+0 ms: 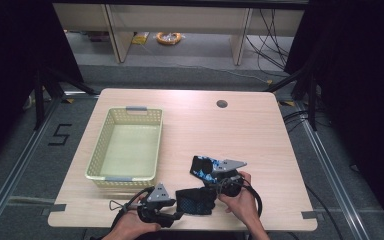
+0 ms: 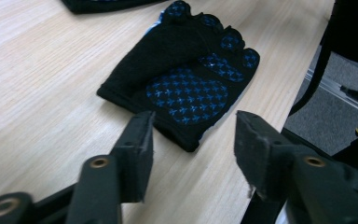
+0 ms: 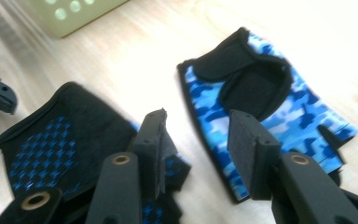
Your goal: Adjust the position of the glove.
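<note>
Down at the near edge of the surface (image 1: 260,125) lie two fingerless gloves. The palm-up glove (image 2: 186,79), black with blue grip crosses, sits nearest the person, between the two hands; in the left gripper view its long axis runs away from the camera and a little rightward, cuff near, finger stubs far. The camouflage glove (image 3: 261,107), blue and white with a black strap on its back, lies just beyond and to the right of it in the high view, its long axis slanting from far left to near right.

The left tool (image 2: 193,135) hangs just short of the palm-up glove's cuff with its jaws spread wide, gripping nothing; whether the jaw tips touch the cloth I cannot tell. The right tool (image 3: 196,144) is likewise wide open and empty, one jaw above the palm-up glove's finger end, the other above the near edge of the camouflage glove.

Farther off, on the left half of the surface, stands a pale yellow-green perforated basket (image 1: 100,145), well apart from both gloves.
</note>
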Demonstrator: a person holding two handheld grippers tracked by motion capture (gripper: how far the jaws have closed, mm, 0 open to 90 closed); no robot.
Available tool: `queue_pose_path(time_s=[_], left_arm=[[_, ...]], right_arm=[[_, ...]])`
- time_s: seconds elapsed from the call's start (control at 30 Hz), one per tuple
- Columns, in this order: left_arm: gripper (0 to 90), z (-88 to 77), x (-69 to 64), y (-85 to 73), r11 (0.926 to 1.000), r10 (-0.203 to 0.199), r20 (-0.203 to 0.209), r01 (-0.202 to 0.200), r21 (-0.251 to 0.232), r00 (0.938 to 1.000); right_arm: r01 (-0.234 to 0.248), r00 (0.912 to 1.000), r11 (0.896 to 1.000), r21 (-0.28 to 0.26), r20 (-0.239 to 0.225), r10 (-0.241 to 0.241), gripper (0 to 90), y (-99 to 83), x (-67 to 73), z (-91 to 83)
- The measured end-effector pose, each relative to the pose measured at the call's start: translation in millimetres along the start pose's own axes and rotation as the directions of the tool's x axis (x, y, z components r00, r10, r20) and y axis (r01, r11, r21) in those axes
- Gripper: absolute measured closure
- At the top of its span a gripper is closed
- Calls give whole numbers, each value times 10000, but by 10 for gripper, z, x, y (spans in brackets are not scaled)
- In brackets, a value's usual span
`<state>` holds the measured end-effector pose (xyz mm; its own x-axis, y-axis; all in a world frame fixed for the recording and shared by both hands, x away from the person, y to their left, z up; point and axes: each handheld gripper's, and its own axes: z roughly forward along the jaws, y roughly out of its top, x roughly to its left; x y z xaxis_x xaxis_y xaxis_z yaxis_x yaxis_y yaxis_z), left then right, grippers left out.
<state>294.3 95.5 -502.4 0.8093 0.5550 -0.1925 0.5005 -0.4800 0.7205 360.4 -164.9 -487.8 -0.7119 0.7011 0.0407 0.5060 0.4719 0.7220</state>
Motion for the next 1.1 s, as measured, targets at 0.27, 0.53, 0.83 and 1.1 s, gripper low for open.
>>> queue_pose_path(time_s=[0.27, 0.53, 0.83, 1.1], left_arm=[[353, -117, 59, -67, 9971, -661, 65, 663, -379, 9978], [326, -166, 73, -118, 9946, -904, 25, 904, -515, 9959], [318, -169, 88, -143, 9937, -1025, 18, 1025, -465, 9947], [322, -171, 93, -139, 9946, -934, 37, 935, -450, 9956]], right_arm=[[145, 9997, 9993, 335, 176, -151, 581, 138, -80, 142], [97, 9999, 9966, 823, -88, -90, 604, 210, -113, 328], [-9, 10000, 9939, 1098, 43, 5, 653, 183, -127, 424], [-109, 9987, 9969, 783, -489, 148, 887, 148, -216, 394]])
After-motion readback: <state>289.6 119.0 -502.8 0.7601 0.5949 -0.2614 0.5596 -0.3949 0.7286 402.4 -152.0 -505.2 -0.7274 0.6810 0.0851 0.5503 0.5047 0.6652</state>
